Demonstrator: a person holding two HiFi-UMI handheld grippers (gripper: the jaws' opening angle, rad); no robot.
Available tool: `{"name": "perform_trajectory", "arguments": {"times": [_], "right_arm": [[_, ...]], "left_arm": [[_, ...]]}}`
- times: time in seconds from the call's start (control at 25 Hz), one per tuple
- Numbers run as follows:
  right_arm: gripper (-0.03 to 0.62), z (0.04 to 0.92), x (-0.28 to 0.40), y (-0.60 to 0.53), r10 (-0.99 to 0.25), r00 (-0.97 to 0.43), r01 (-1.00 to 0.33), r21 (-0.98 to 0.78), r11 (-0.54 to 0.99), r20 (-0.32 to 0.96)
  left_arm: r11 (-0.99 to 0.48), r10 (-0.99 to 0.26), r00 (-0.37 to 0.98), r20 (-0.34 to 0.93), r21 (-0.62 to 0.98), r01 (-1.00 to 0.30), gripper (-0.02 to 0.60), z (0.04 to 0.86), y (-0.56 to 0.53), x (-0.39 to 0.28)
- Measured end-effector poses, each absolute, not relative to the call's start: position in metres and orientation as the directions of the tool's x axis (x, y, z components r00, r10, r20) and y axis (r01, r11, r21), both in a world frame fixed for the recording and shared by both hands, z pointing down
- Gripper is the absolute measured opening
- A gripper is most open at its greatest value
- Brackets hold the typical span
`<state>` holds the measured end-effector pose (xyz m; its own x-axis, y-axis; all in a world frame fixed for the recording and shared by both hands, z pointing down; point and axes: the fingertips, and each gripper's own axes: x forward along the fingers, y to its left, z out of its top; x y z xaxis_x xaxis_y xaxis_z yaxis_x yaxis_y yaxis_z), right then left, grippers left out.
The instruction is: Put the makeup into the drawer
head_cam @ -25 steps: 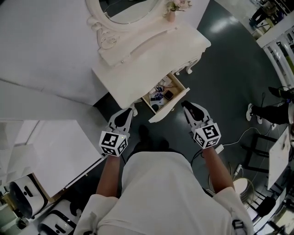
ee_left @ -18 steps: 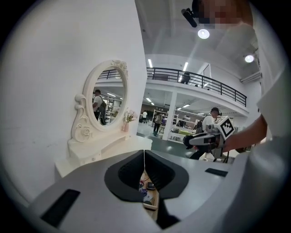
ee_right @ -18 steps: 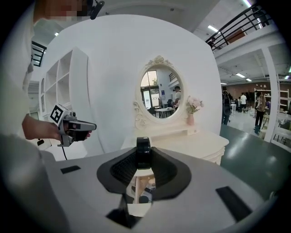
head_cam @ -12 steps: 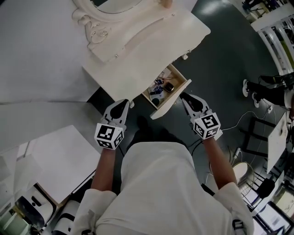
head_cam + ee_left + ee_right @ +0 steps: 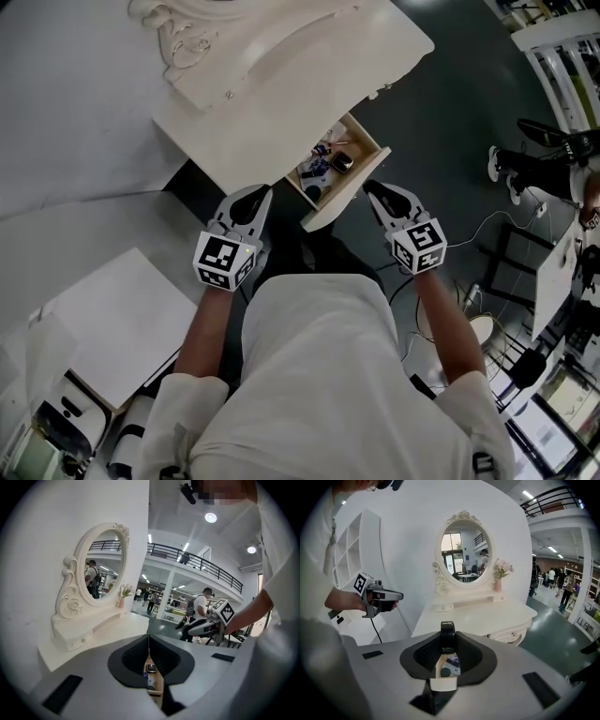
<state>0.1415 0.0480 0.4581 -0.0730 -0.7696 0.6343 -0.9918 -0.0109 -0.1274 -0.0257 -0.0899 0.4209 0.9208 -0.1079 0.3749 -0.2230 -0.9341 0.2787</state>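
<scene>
A cream dressing table [image 5: 281, 84] has one drawer [image 5: 339, 201] pulled out, with several small makeup items in it, among them a black compact [image 5: 343, 162]. My right gripper [image 5: 372, 190] hovers just right of the drawer front. In the right gripper view it [image 5: 447, 638] is shut on a black makeup piece [image 5: 447, 629], with the drawer [image 5: 440, 682] below. My left gripper [image 5: 260, 194] hangs to the drawer's left. Its [image 5: 149, 642] tips meet with nothing between them, and the drawer [image 5: 154, 686] shows through the gap behind.
An oval mirror [image 5: 464, 550] and a pink flower vase [image 5: 500, 576] stand on the table top. Dark floor lies right of the drawer, with a seated person's shoes [image 5: 511, 169] and cables [image 5: 487, 234]. A white shelf unit [image 5: 112, 319] is at the left.
Both grippers have sunk and drawn nearer to the open drawer. The right one still holds the black piece, and the table has slid up in the head view.
</scene>
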Motion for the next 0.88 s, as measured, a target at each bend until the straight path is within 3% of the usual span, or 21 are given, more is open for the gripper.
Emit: {"name": "perform_trajectory", "arguments": {"times": [0.4,0.88], "right_arm": [[0.095,0.487,0.159,0.023,-0.693,-0.197,-0.980,-0.159,0.119,0.693],[0.096,0.587,0.175,0.005,-0.478,-0.368,-0.921,-0.242,0.305,0.797]], "left_arm": [[-0.905,-0.171,0.903,0.394,0.300,-0.302,0.018,0.430,-0.096,-0.001],[-0.851,-0.280,0.832,0.478,0.277,-0.446,0.018,0.467,-0.086,0.026]]}}
